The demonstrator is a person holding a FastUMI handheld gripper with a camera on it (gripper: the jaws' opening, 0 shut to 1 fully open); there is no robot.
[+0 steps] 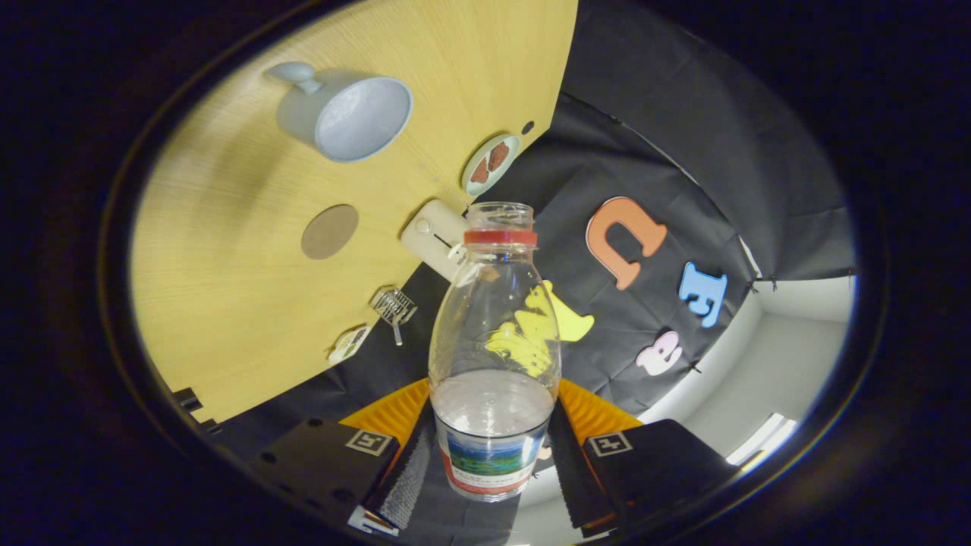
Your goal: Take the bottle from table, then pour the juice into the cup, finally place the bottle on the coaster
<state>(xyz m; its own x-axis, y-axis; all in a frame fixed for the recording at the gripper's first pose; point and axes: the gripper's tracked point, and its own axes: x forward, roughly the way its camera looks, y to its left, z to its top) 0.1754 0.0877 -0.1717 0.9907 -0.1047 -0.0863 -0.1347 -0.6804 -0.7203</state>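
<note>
Table lies tilted beyond your fingers, carrying the cup and, nearer, the round coaster. Bottle sits pinched between both fingers of your gripper, its long axis running forward along them, uncapped mouth leading. Cup lies off to the left of that mouth, well apart. Liquid level appears low, though distortion makes this uncertain.

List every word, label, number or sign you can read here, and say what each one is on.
None can be read.
Bottle, held between the gripper fingers: its label has a landscape picture and lines of print, too small and blurred to read.
Gripper fingers: a square black-and-white marker on each, a pattern, not text.
White box beyond the bottle: marks too small to read.
</note>
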